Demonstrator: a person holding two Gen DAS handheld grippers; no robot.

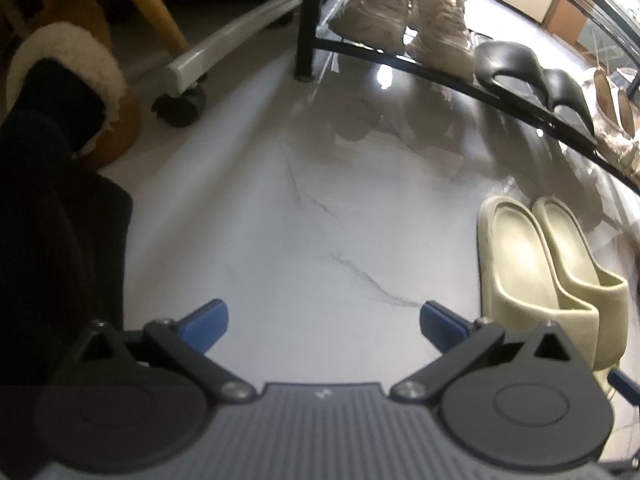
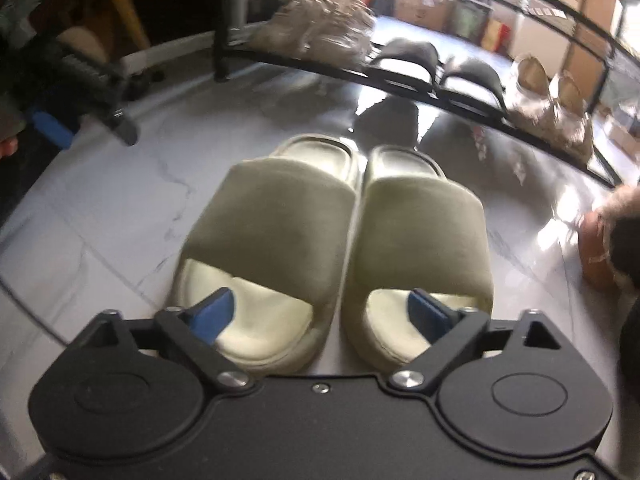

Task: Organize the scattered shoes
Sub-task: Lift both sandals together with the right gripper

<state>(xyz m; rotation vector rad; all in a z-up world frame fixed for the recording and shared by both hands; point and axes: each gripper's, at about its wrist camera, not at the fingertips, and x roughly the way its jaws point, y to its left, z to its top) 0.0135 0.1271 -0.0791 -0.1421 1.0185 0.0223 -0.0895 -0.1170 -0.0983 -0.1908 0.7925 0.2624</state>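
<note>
Slides of pale olive moulded foam (image 2: 332, 248) sit paired, side by side and touching, on the glossy white marble floor (image 1: 300, 208) before the black wire shoe rack (image 1: 400, 54); right tongs (image 2: 320, 312) gape wide above their heel ends, gripping nothing; left tongs (image 1: 324, 322) spread apart over bare floor

The shoe rack (image 1: 440, 66) runs out past the right edge of the left wrist view, so the tan shoes (image 1: 616, 108) at its far end are cut off. In the right wrist view the sneakers (image 2: 320, 36) on the rack are smeared, and the fur-trimmed boot (image 2: 608, 240) right of the rack is cropped.
</note>
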